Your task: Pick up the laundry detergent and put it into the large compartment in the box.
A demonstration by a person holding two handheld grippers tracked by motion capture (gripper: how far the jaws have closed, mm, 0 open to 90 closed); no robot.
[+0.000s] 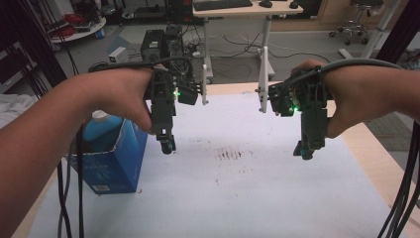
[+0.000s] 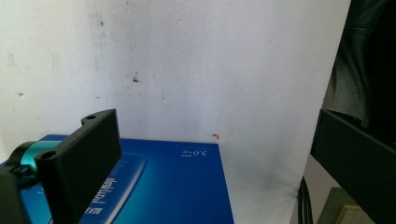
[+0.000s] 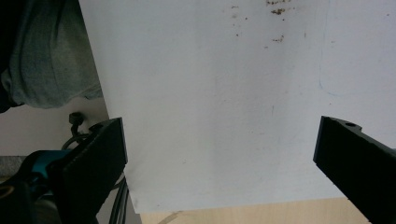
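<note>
A person holds both grippers in the air over a white mat [image 1: 237, 193] on the table. My left gripper [image 1: 167, 144] hangs just right of an open blue carton [image 1: 116, 163] that holds a blue bottle with a white cap [image 1: 100, 119]. In the left gripper view the left gripper [image 2: 212, 123] is open, nothing between its jaws, and the blue carton [image 2: 177, 186] lies below them. My right gripper [image 1: 304, 148] hovers over the mat's right side. In the right gripper view the right gripper [image 3: 224, 126] is open and empty above the white mat [image 3: 210, 93].
Dark smudges [image 1: 230, 154] mark the mat's middle. Black cables [image 1: 67, 193] trail down at the left and grey cables [image 1: 403, 198] at the right. The wooden table edge [image 1: 381, 158] borders the mat. Two white posts [image 1: 263, 79] stand at the table's far edge.
</note>
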